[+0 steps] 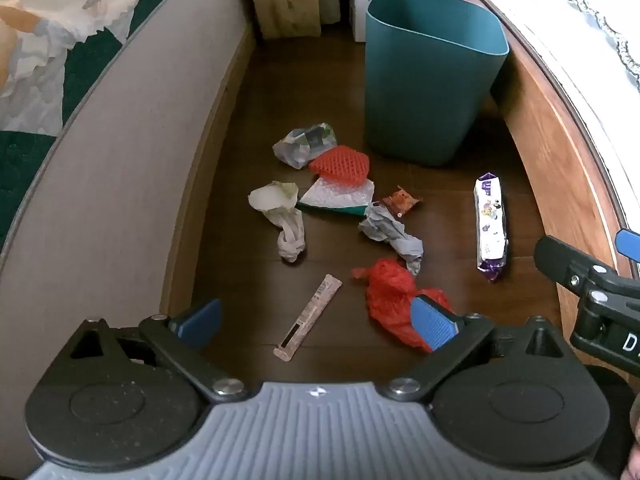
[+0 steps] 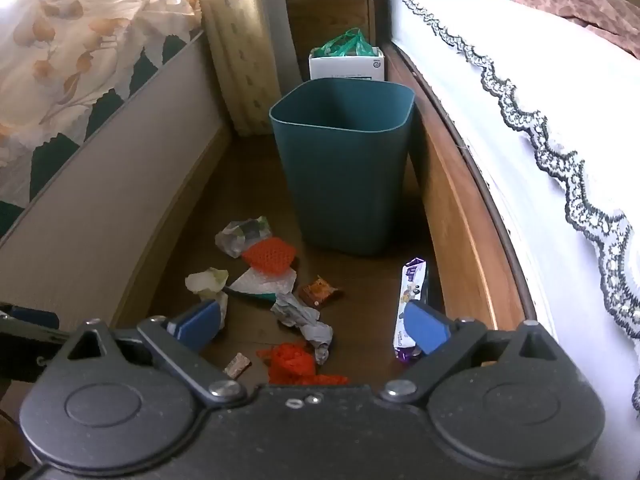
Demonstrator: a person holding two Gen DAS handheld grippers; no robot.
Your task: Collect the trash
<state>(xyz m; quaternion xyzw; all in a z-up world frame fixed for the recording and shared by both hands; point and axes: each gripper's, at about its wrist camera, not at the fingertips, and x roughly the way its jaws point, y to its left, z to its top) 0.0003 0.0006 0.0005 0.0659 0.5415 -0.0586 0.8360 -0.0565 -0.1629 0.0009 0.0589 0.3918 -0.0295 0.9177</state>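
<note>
Underfoot, dark wood floor (littered), teal bin

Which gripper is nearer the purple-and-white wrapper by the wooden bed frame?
Right. The right gripper hovers with the purple-and-white wrapper beside its right finger; the left gripper sits farther left, over the thin sachet.

Rt gripper wide open, empty, above floor litter: crumpled paper, red mesh bag, purple wrapper. Teal bin upright beyond, betw 2 beds.
</note>
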